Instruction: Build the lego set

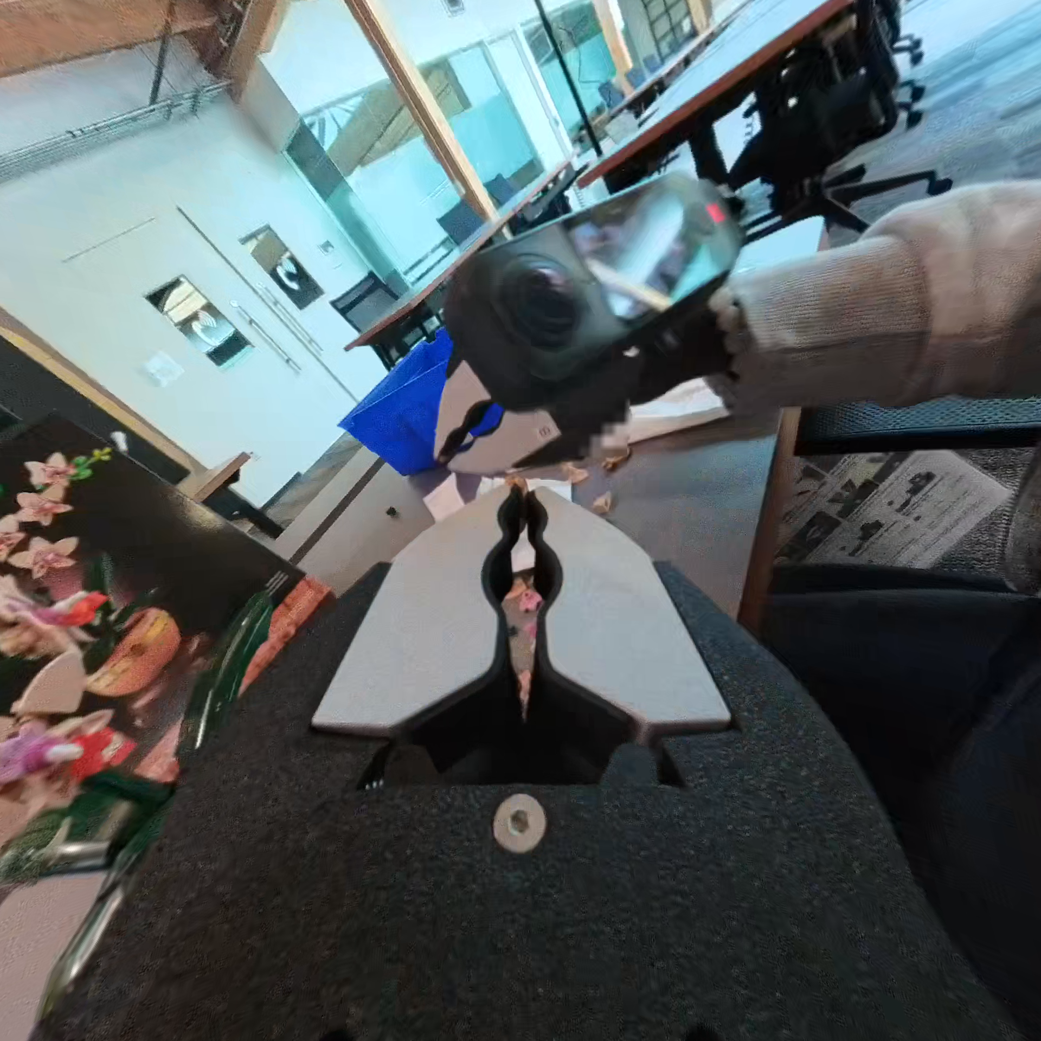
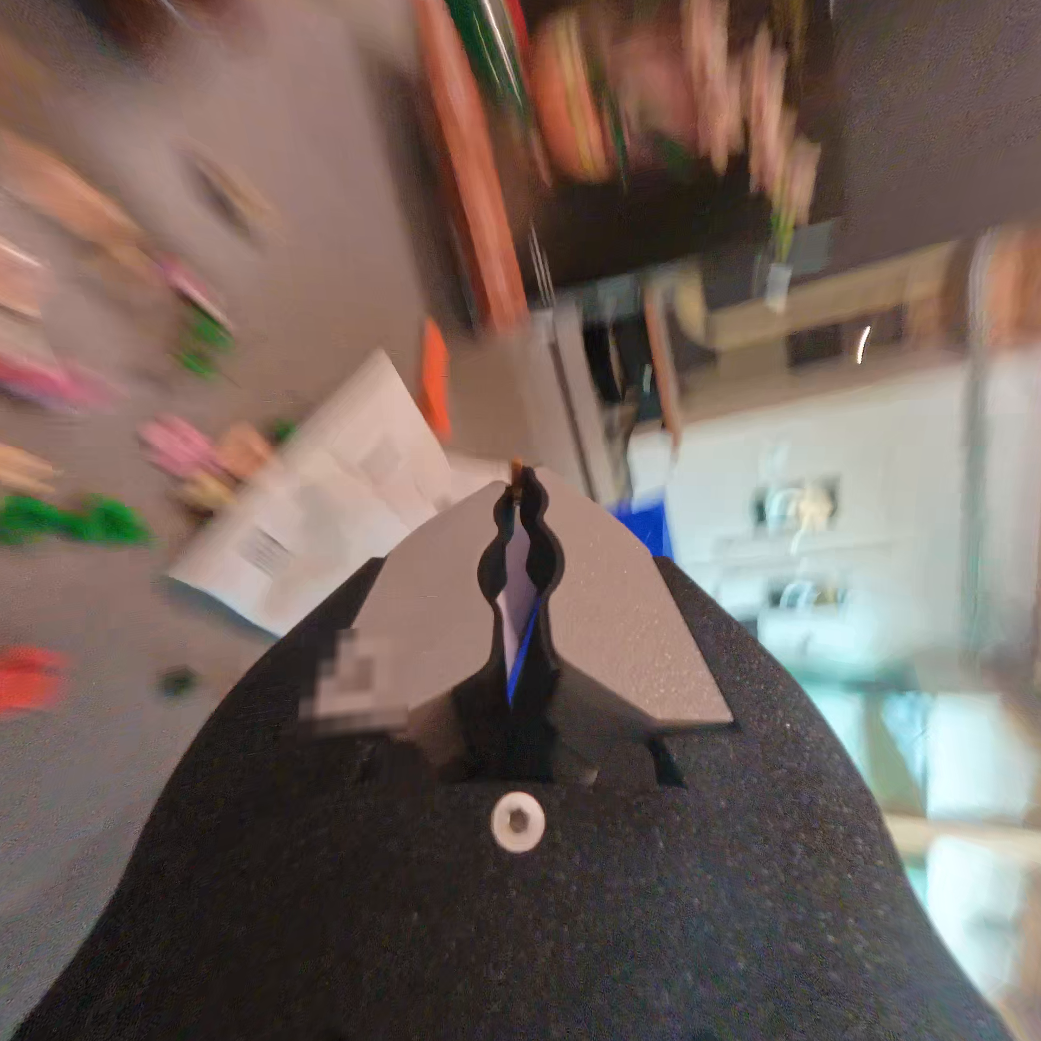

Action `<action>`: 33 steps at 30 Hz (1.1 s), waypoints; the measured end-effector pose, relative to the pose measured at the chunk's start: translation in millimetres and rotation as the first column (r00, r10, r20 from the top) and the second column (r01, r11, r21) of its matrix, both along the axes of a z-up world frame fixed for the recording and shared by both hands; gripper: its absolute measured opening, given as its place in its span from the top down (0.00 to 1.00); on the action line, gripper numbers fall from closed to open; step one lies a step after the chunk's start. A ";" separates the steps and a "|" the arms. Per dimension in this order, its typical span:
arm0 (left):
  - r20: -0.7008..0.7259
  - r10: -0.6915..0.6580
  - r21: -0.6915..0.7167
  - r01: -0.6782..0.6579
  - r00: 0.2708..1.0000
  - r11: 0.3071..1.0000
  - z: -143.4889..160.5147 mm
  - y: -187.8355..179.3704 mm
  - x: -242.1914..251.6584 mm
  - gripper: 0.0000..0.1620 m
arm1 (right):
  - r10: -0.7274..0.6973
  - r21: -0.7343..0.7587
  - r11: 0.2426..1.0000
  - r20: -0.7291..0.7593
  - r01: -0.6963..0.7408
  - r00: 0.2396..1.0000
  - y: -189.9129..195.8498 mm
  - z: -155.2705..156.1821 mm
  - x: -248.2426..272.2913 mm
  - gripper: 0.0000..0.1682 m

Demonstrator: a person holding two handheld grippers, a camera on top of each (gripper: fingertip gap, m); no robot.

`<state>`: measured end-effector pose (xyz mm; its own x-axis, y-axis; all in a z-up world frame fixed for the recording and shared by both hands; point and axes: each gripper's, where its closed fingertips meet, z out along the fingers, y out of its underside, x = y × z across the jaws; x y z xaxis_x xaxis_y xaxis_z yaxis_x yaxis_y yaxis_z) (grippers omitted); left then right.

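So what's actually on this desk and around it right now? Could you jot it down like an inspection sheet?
Surface: dark table with a wood edge.
Job's things: flower-printed lego box standing at left; tan pieces scattered; open instruction booklet, blurred.
Clutter: blue bin behind; printed paper beside the table.
Grippers: left gripper shut on a small tan piece; right gripper shut on a tan piece.
Cables: nothing seen.
Surroundings: office with glass partitions, long desks and chairs.
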<state>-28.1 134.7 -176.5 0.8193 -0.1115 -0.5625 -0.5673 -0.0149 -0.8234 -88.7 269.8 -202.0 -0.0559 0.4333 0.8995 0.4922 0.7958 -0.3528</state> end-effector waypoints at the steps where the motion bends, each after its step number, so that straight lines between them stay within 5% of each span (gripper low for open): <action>1: -0.079 0.077 -0.002 -0.077 0.994 0.997 -6.8 -2.6 -12.7 1.00 | -0.024 -0.184 0.983 -0.065 0.012 0.998 20.1 1.0 7.8 0.99; 3: -0.028 0.117 -0.027 -0.118 0.993 0.993 -11.3 -4.2 -43.1 0.99 | 0.186 -0.447 0.838 -0.305 -0.312 0.934 -27.5 41.5 12.6 0.99; 5: 0.131 0.077 0.012 -0.079 0.988 0.997 4.6 -4.2 -55.5 0.99 | 0.242 -0.307 0.907 -0.182 -0.289 0.953 -37.8 35.3 10.1 0.99; 9: 0.140 0.089 -0.130 -0.071 0.986 0.989 -11.9 4.2 -66.6 0.99 | 0.369 -0.406 0.828 -0.126 -0.387 0.921 -70.3 20.3 6.5 0.99; 14: 0.119 0.195 -0.339 -0.145 0.974 0.929 -52.1 18.0 -86.1 0.98 | 0.390 -0.633 0.738 0.121 -0.231 0.913 -75.0 -39.9 5.1 0.98; 18: 0.126 0.193 -0.393 -0.129 0.973 0.910 -61.6 24.1 -85.9 0.89 | 0.357 -0.705 0.701 0.213 -0.110 0.910 -68.7 -62.3 4.0 0.84; 26: 0.261 0.139 -0.354 -0.040 0.955 0.934 -56.7 25.7 -83.6 0.76 | 0.339 -0.733 0.663 0.113 -0.152 0.934 -68.9 -45.6 2.3 0.77; 30: 0.217 0.126 -0.343 -0.045 0.968 0.938 -57.4 26.5 -83.0 0.78 | 0.462 -0.775 0.550 -0.030 -0.313 0.886 -93.6 -22.8 8.4 0.90; 33: 0.285 0.100 -0.350 0.006 0.953 0.937 -58.5 28.9 -73.7 0.80 | 0.540 -0.743 0.541 -0.052 -0.393 0.840 -111.0 -22.0 7.5 0.98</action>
